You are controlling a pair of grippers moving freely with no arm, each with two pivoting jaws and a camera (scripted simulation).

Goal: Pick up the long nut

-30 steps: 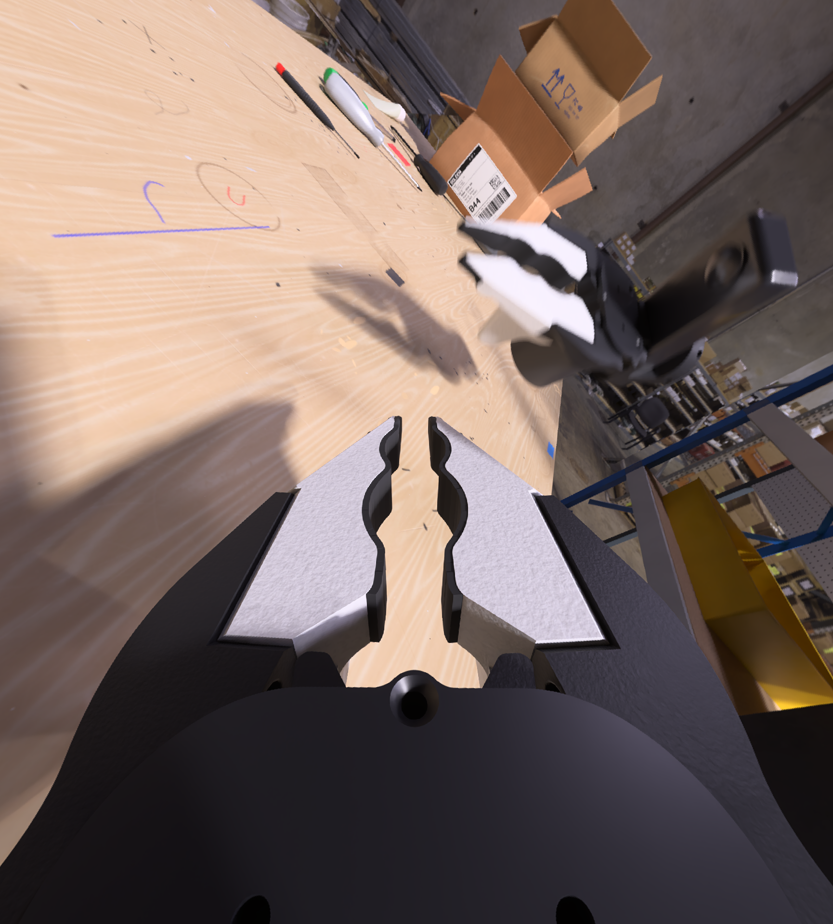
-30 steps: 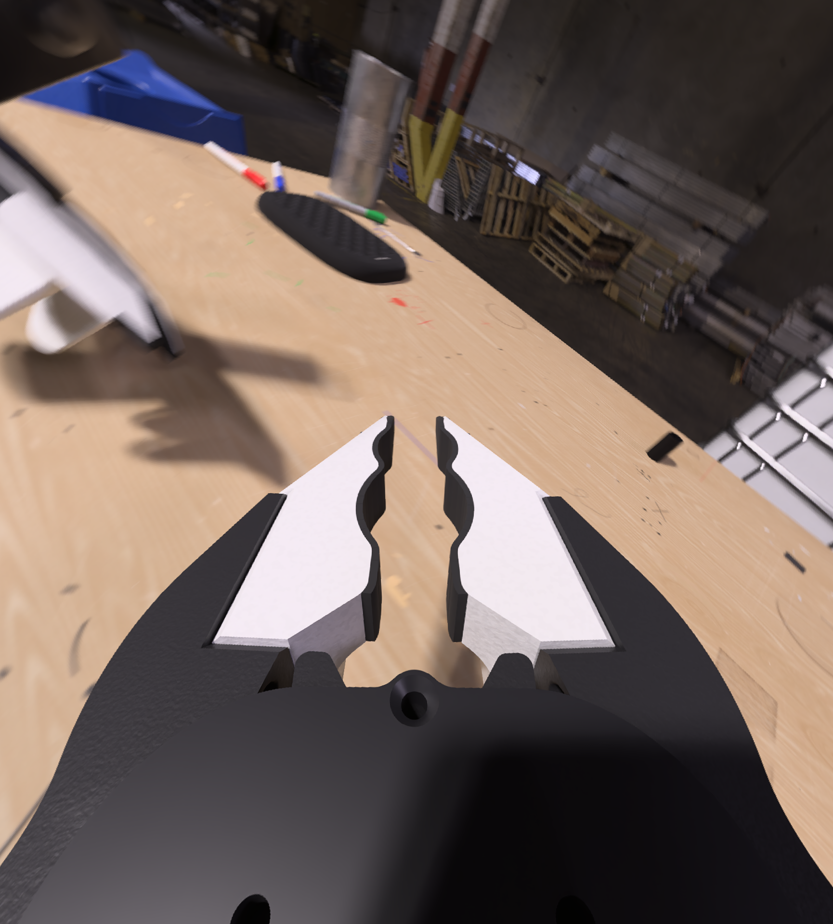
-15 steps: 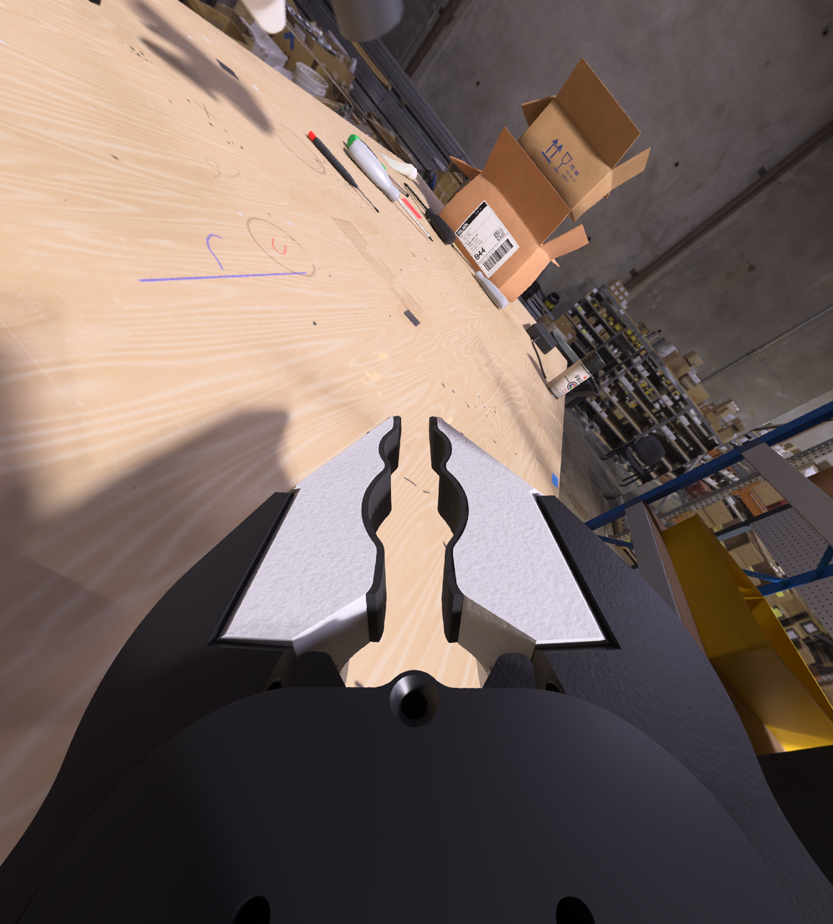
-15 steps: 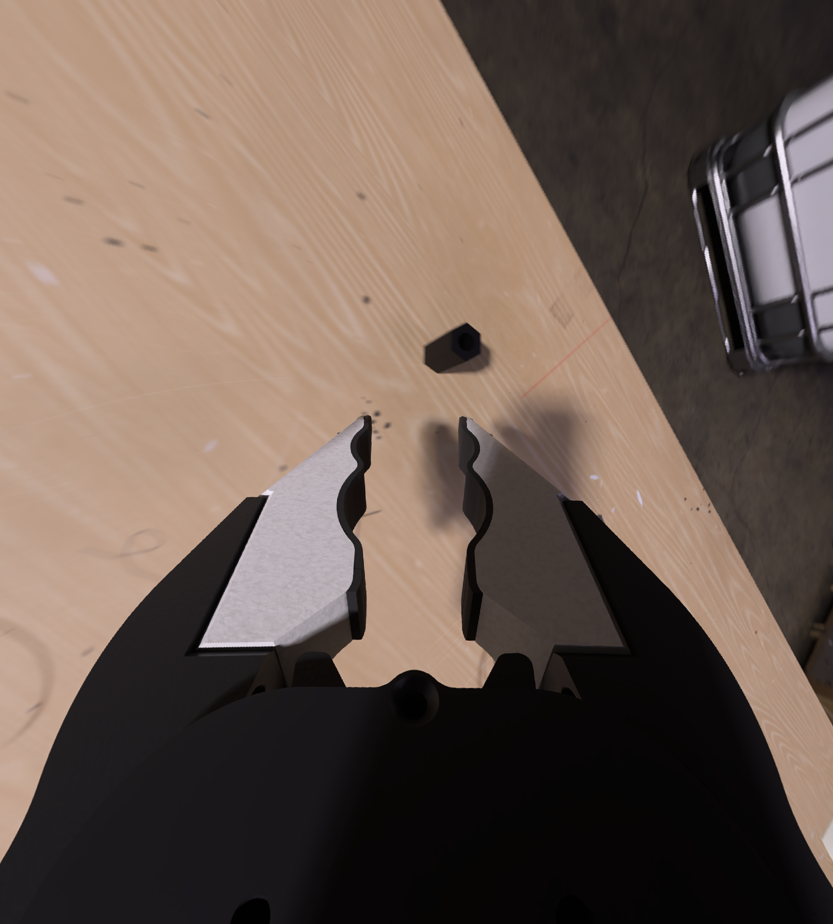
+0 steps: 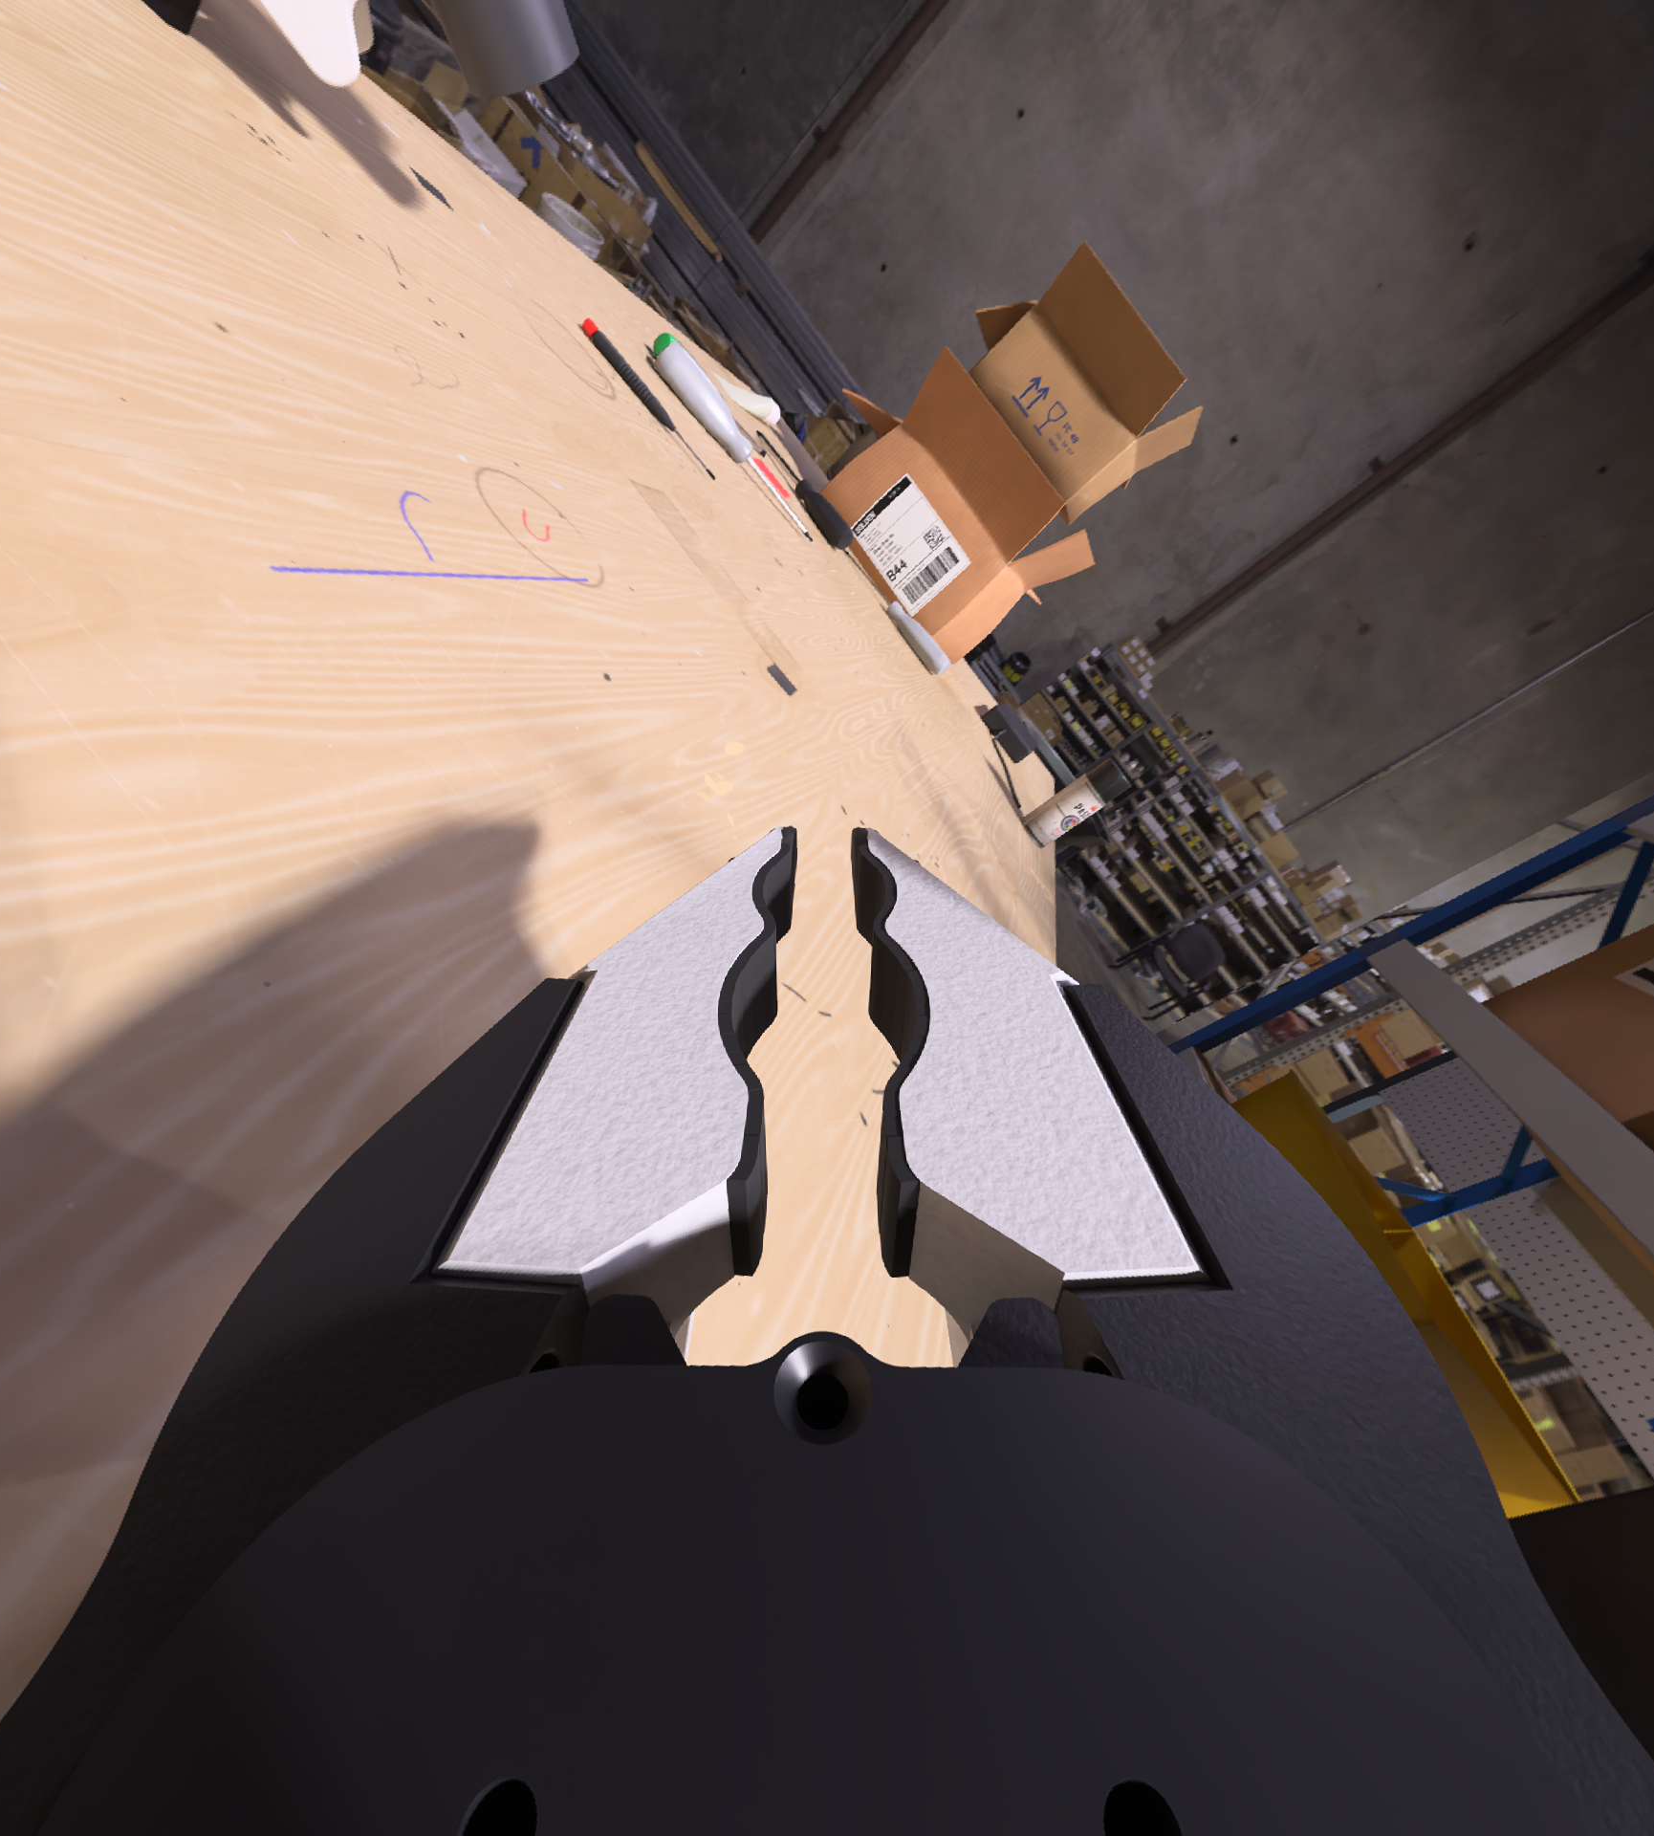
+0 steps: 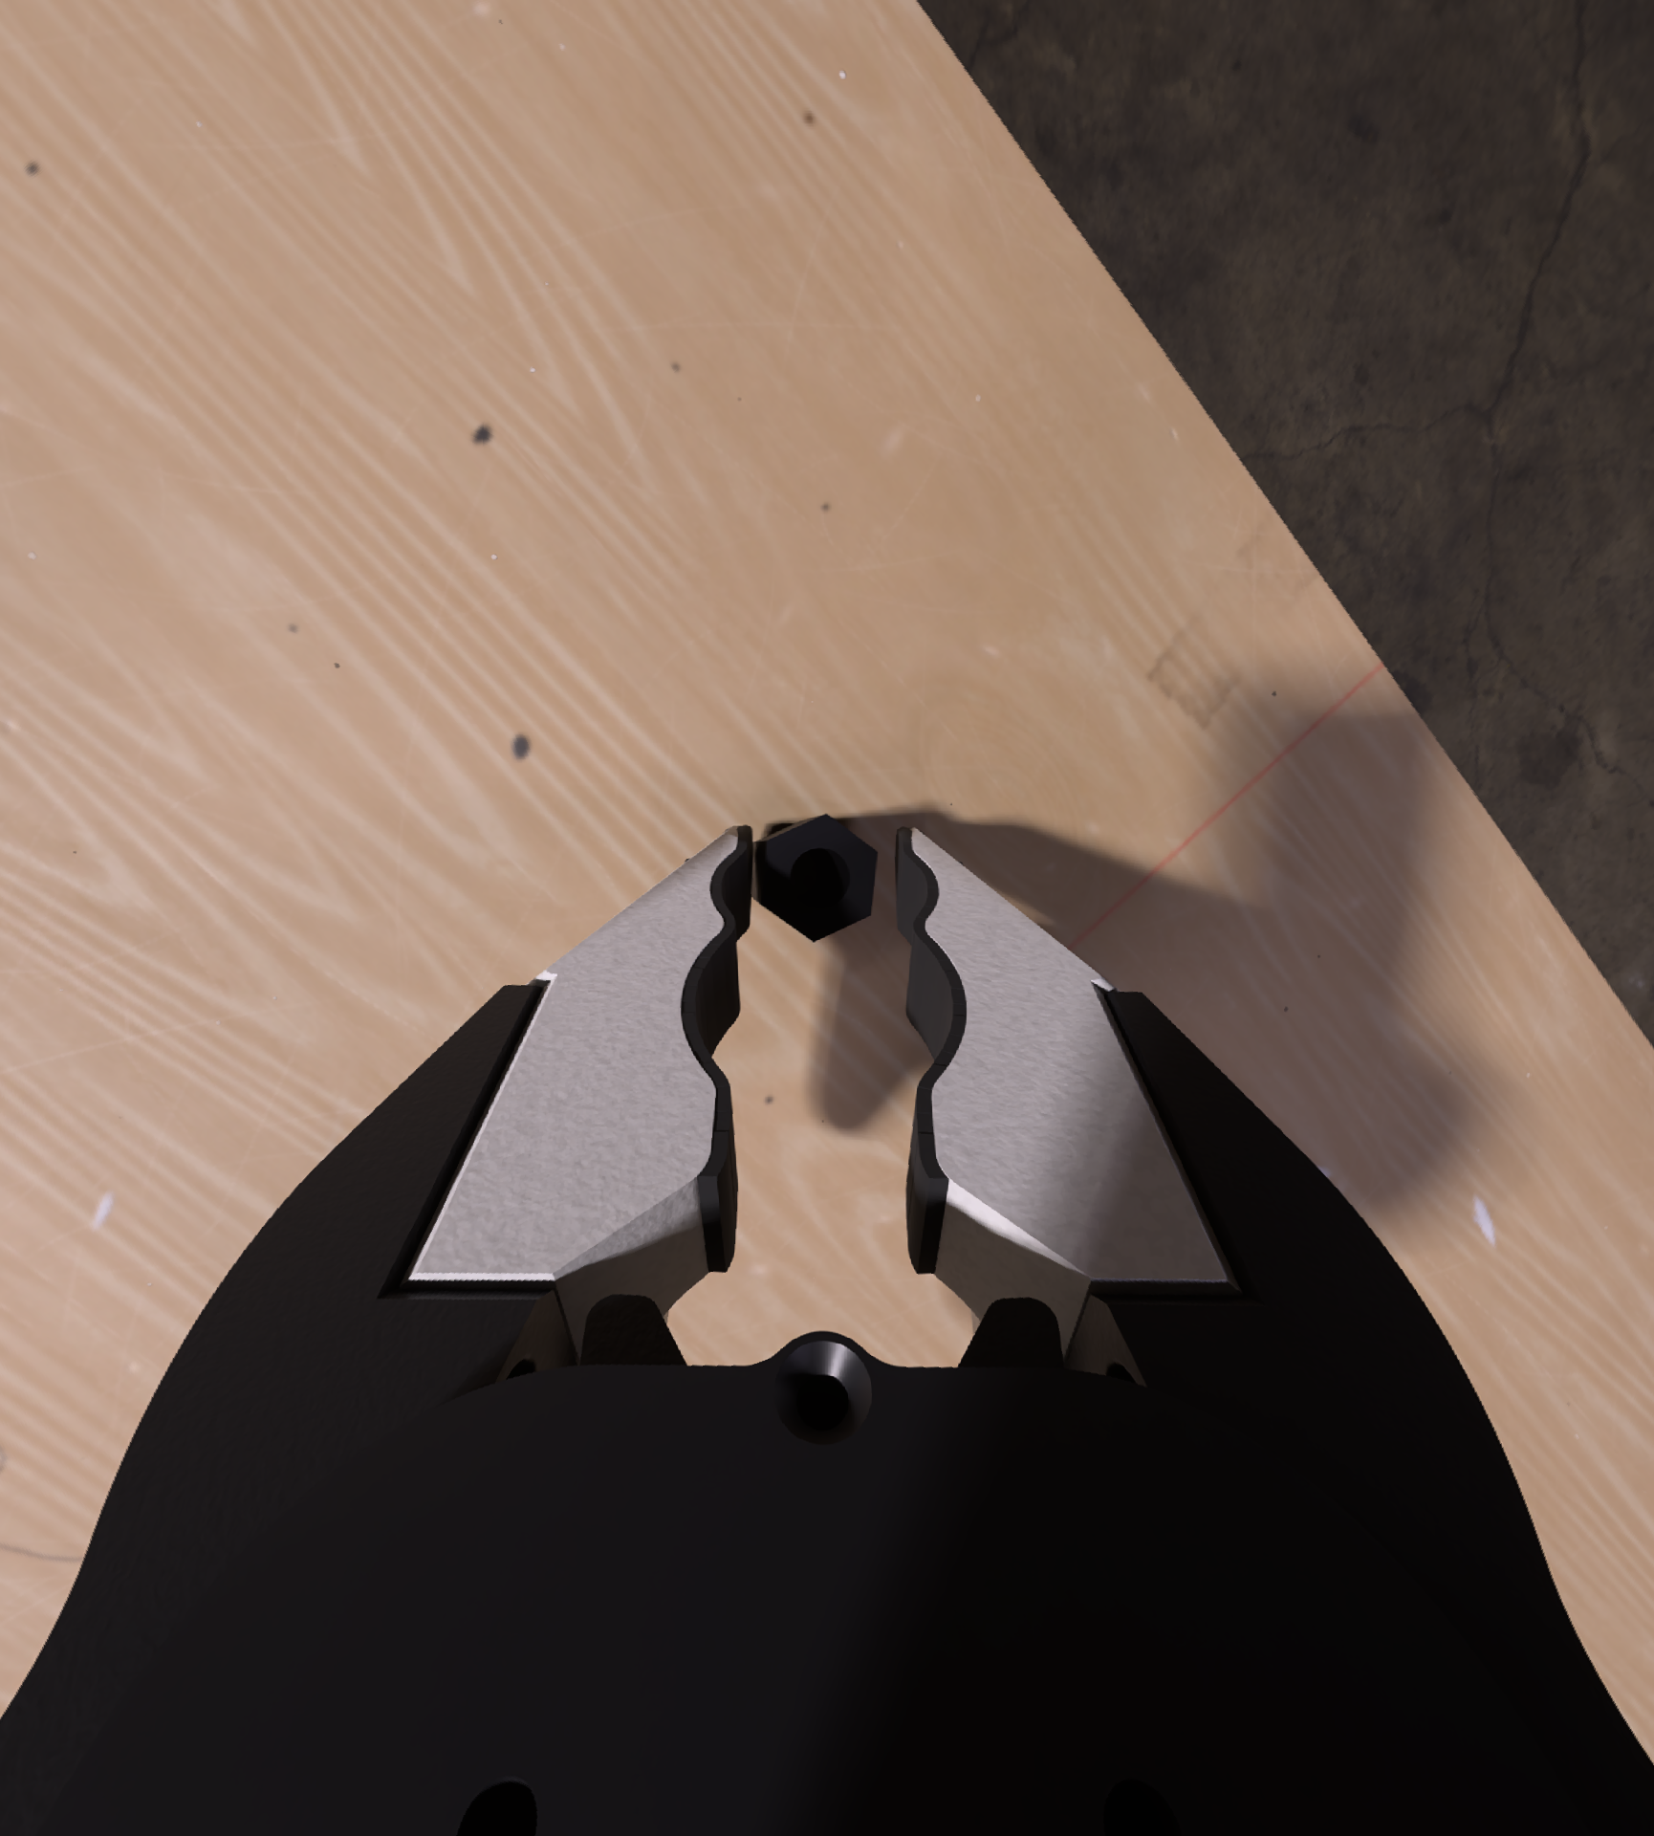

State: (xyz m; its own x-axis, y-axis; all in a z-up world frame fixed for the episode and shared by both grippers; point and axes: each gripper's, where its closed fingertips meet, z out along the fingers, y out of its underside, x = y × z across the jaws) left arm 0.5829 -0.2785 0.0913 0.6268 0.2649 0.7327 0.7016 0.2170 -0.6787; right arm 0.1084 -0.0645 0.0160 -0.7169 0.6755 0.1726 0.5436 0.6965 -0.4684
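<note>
The long nut [image 6: 815,876] is a small black hexagonal piece on the wooden table [image 6: 306,497], close to the table's right edge, seen end-on with its hole facing me. My right gripper [image 6: 823,842] is open and points down at the table. The nut sits between its fingertips, close against the left finger [image 6: 624,1043], with a gap to the right one. My left gripper [image 5: 823,844] is shut to a narrow slit, empty, and hovers low over the table [image 5: 207,695]. One white finger of the right gripper [image 5: 321,30] shows at the top left of the left wrist view.
The table edge [image 6: 1300,556] runs diagonally just right of the nut, with dark floor beyond. Far off in the left wrist view are an open cardboard box [image 5: 992,477], a red-capped tool [image 5: 639,382], a green-capped white marker [image 5: 699,397] and a grey cylinder [image 5: 515,40].
My right gripper has swung down over the table, opened wider and closed in until the nut sits between its tips. The left gripper has barely moved and stays shut.
</note>
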